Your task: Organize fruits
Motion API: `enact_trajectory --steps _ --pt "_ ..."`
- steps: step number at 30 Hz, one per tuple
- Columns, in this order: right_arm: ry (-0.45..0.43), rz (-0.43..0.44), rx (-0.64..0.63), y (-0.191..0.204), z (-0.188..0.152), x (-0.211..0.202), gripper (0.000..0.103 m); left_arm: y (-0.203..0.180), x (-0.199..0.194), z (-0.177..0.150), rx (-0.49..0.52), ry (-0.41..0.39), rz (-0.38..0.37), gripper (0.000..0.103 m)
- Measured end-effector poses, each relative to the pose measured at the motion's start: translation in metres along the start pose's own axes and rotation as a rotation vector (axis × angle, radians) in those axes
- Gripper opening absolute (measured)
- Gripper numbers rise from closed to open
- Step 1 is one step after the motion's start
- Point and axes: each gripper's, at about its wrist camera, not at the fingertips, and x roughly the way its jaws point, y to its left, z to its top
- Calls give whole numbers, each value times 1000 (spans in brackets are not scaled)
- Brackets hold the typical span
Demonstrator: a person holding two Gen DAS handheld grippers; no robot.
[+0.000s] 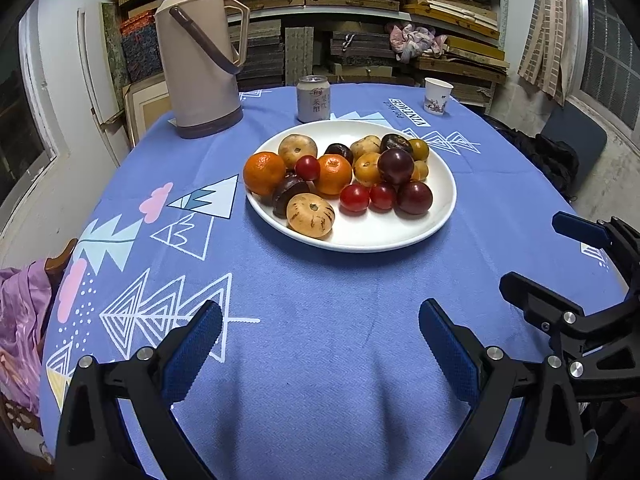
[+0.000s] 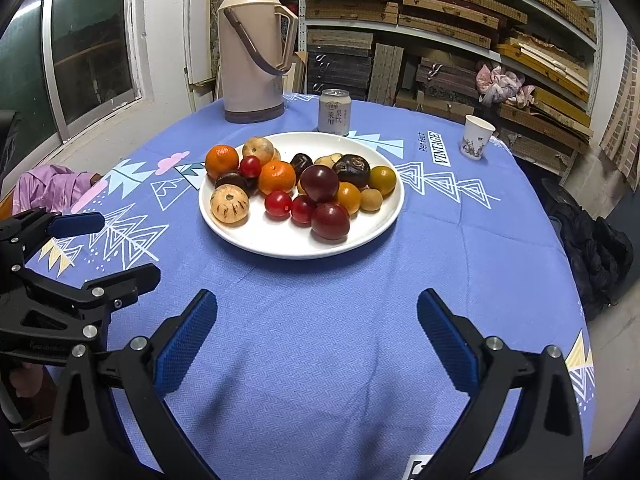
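Observation:
A white plate point(image 1: 400, 236) point(image 2: 280, 246) holds several fruits on the blue tablecloth: two oranges point(image 1: 263, 173) point(image 2: 221, 159), red tomatoes point(image 1: 354, 197) point(image 2: 277, 204), dark plums point(image 1: 395, 165) point(image 2: 319, 182), a striped pale melon point(image 1: 310, 215) point(image 2: 229, 204) and small yellow fruits point(image 1: 367, 168). My left gripper point(image 1: 320, 326) hovers open over bare cloth, well short of the plate. My right gripper point(image 2: 317, 316) is also open, empty, near the table's front. Each gripper shows at the edge of the other's view.
A tall beige thermos point(image 1: 198, 52) point(image 2: 254, 46), a drink can point(image 1: 313, 98) point(image 2: 334, 112) and a paper cup point(image 1: 437, 96) point(image 2: 477, 137) stand behind the plate. Pink cloth point(image 2: 52, 186) lies at the table's left edge. Shelves of stacked boxes fill the back.

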Motion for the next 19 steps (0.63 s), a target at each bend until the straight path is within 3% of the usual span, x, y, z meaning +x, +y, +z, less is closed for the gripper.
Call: enact_trajectory --steps 19 --pt "4 -6 2 -2 0 -2 98 8 0 -1 -37 6 27 99"
